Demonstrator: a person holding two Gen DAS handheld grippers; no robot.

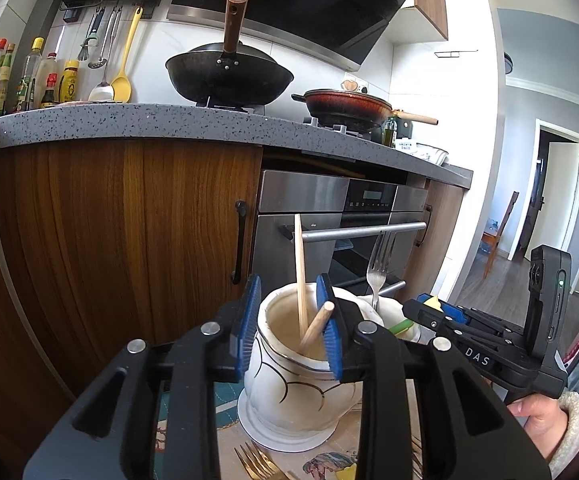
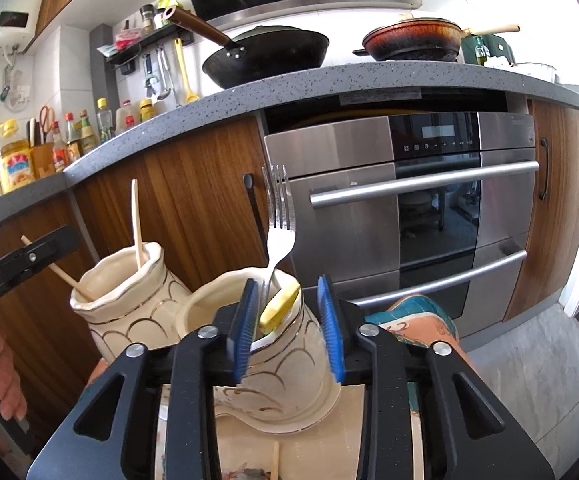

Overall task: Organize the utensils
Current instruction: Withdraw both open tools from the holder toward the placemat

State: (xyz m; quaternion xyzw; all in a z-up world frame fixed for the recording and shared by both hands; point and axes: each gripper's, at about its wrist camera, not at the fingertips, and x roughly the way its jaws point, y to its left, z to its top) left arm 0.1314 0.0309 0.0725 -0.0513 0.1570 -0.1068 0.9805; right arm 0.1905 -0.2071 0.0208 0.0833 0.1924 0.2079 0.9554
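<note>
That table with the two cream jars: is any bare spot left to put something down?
Little: a strip of patterned tablecloth right of the fork-holding cream ceramic jar. Crowded elsewhere: the chopstick-holding cream jar alongside, gold fork in front.

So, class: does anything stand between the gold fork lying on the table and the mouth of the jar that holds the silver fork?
Partly, yes: the right hand-held gripper straddles that jar. The gold fork lies before the chopstick jar.

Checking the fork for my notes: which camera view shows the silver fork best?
The right wrist view: the silver fork stands large, tines up, in the near jar. In the left wrist view the fork is smaller and sits behind the chopstick jar.
</note>
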